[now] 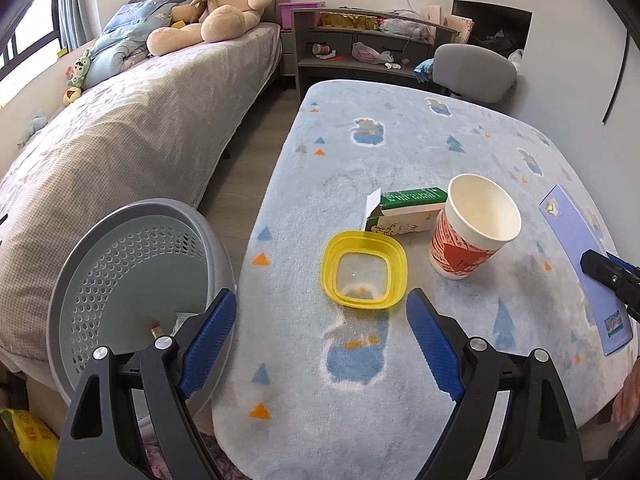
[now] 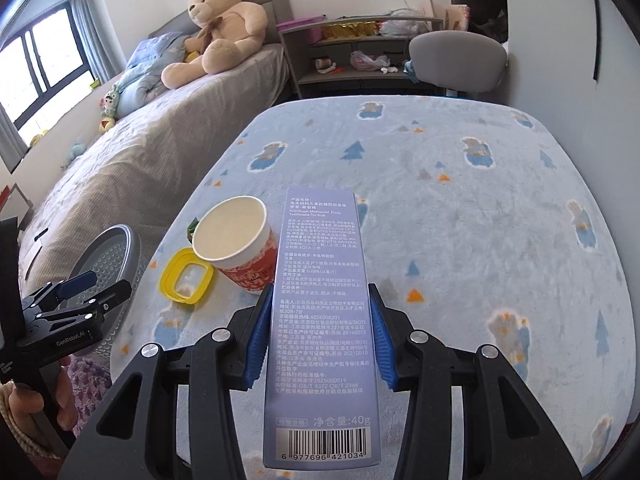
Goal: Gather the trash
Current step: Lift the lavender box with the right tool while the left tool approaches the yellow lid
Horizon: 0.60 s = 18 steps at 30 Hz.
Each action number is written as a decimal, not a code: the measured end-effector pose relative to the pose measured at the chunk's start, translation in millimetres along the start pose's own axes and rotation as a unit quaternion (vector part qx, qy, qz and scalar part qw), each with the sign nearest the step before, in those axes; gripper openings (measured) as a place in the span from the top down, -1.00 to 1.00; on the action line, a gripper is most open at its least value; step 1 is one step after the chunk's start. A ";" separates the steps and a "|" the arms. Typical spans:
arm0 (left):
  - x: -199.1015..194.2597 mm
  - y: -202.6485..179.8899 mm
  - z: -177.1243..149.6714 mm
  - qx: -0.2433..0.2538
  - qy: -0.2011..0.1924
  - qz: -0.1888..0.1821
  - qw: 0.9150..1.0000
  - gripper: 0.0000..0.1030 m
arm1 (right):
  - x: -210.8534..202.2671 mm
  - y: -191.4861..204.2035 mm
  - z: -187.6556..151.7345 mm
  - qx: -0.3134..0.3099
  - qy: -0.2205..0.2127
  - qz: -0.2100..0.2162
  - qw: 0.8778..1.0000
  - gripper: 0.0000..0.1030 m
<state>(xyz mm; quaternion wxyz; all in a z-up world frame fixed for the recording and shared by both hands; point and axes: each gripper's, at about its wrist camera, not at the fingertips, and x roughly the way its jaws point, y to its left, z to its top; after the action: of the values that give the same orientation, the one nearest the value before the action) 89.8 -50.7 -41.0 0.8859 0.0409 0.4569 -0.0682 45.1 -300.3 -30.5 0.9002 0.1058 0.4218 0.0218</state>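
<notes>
My right gripper (image 2: 318, 304) is shut on a long lilac toothpaste box (image 2: 320, 320), held above the blue blanket-covered table (image 2: 460, 220); the box also shows in the left wrist view (image 1: 580, 256). My left gripper (image 1: 320, 312) is open and empty, just in front of a yellow plastic lid (image 1: 363, 269). Behind the lid lie a green-and-white carton (image 1: 404, 210) and a red-patterned paper cup (image 1: 470, 228). The lid (image 2: 186, 276) and cup (image 2: 240, 244) also show in the right wrist view. A grey perforated trash basket (image 1: 136, 280) stands left of the table.
A bed (image 1: 120, 140) with a teddy bear (image 1: 216, 4) runs along the left. A grey chair (image 1: 472, 72) and a cluttered shelf unit (image 1: 360, 48) stand behind the table. A yellow bag (image 1: 32, 440) lies at the lower left.
</notes>
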 end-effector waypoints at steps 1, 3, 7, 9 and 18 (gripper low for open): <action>2.9 -2.5 -0.1 0.003 0.003 -0.003 1.000 -0.61 | -0.9 -2.2 -2.9 0.003 -0.002 -0.006 1.000 0.16; 9.2 -7.4 0.2 0.006 0.008 -0.008 1.000 -0.61 | -3.1 -7.1 -9.0 0.012 -0.007 -0.012 1.000 0.16; 23.5 -14.6 0.8 0.009 0.021 -0.019 1.000 -0.61 | -2.5 -16.3 -17.5 0.033 -0.007 -0.012 0.999 0.16; 32.0 -18.0 2.1 0.012 0.025 -0.018 0.999 -0.61 | -1.5 -17.6 -20.7 0.035 -0.006 -0.014 0.999 0.16; 70.6 -26.7 2.6 0.010 0.054 -0.020 0.998 -0.61 | 5.7 -24.1 -30.5 0.054 0.000 -0.009 0.998 0.16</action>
<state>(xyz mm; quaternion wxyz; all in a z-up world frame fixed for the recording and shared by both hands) 128.1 -83.3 -97.3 0.8579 0.0441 0.5044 -0.0876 24.3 -317.8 -58.8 0.8932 0.1508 0.4236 -0.0091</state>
